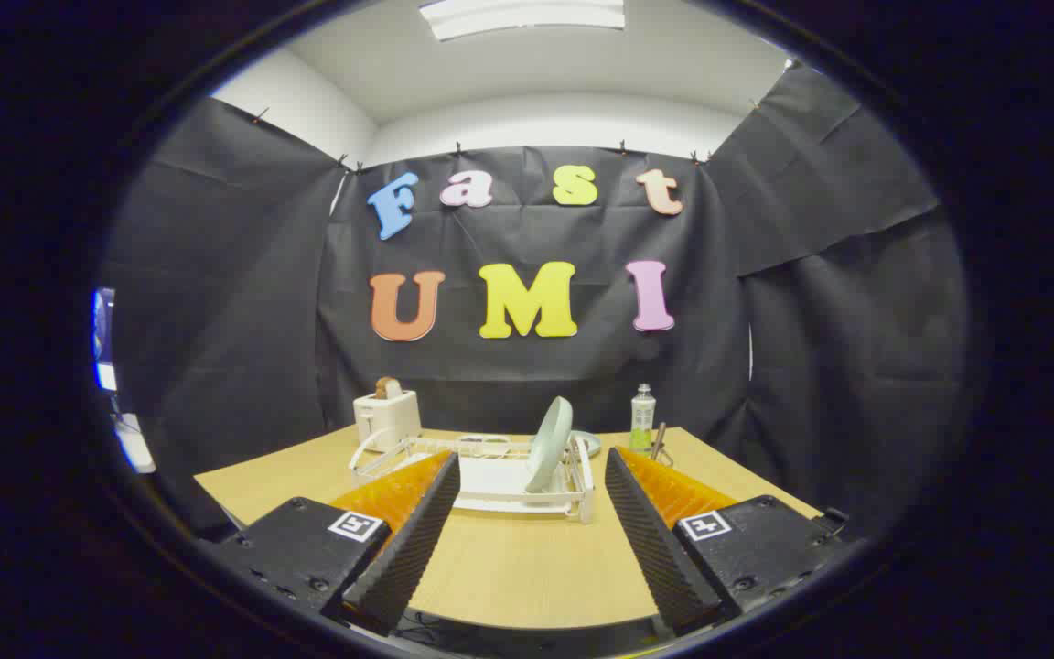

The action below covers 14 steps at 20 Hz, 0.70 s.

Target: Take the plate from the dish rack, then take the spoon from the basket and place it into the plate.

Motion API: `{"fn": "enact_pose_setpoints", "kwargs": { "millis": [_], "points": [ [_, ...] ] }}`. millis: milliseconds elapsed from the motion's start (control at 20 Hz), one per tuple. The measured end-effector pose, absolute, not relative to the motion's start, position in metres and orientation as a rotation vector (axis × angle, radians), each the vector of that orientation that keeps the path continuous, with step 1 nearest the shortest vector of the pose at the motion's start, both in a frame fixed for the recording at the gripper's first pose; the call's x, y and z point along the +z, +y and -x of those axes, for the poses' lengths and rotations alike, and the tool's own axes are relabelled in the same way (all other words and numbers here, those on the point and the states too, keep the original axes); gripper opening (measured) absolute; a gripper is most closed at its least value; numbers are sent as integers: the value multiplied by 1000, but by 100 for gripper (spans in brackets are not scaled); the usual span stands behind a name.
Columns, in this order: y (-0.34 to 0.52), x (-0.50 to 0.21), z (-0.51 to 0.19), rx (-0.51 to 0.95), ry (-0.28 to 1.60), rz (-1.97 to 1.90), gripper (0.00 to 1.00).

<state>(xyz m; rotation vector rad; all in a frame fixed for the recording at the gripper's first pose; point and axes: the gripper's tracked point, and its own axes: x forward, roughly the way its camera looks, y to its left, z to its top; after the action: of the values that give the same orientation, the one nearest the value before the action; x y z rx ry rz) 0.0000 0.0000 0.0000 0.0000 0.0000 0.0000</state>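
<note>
We open on the first step of the job, not yet begun: the gripper [532, 476] hangs above the near edge of the desk [527, 567], its fingers spread wide apart and holding nothing. Beyond them, toward the middle of the desk, the white dish rack [490, 476] carries the pale green plate [550, 444], standing on edge in its slots at the rack's right end. We judge the next move calls for a forward reach, with the fingers lined up to straddle the plate's thin rim and close on it from above or the side, then a lift straight out of the slots so the rack does not drag along. The spoon [660, 439] appears to stand handle-up in a small wire basket [660, 453] near the far right corner, just beside a clear bottle [642, 416]; we cannot make it out sharply. A white toaster [387, 416] with bread in its slot sits at the far left corner. The desk is light wood, ringed by black cloth walls under a white ceiling with a strip light.
</note>
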Motion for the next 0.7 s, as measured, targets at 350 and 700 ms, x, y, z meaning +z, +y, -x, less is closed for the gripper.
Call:
{"fn": "enact_pose_setpoints", "kwargs": {
  "millis": [350, 700],
  "points": [
    [-6, -6, -1, -12, 11, -27, 100],
    [-12, -13, -5, -16, 17, -53, 100]
  ]
}}
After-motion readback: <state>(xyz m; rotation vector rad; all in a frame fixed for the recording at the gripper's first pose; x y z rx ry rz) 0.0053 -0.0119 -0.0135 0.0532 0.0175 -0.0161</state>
